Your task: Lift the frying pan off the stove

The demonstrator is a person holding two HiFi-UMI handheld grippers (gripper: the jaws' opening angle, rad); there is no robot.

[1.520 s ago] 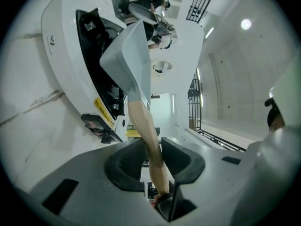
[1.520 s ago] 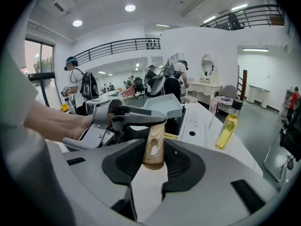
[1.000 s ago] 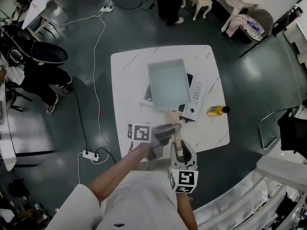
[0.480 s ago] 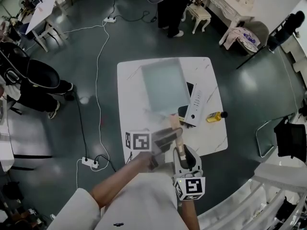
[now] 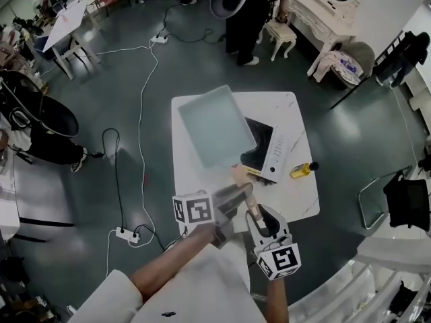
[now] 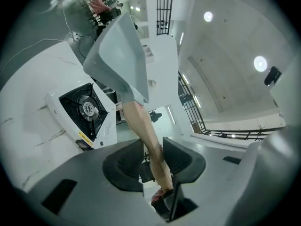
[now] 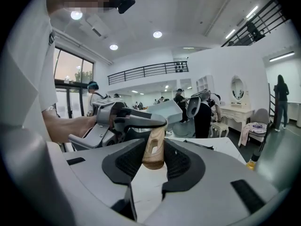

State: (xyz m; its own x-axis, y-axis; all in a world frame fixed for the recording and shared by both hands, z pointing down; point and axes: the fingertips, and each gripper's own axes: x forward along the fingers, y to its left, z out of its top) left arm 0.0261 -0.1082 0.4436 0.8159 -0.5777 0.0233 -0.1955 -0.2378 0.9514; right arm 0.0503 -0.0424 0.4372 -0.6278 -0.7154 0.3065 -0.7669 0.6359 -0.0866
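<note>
The square grey frying pan hangs tilted in the air, left of and above the white single-burner stove on the white table. Its wooden handle runs back toward me. My left gripper holds the handle's middle; its jaws are opening slightly, and the handle is still pressed between them. My right gripper is shut on the handle's end. The left gripper view shows the pan raised above the bare burner.
A yellow bottle lies on the table right of the stove. On the dark floor lie a power strip and cables at the left. A person and a stool stand beyond the table.
The pan has risen off the stove and swung up and to the left, uncovering the burner. Both grippers have stayed on the handle.
</note>
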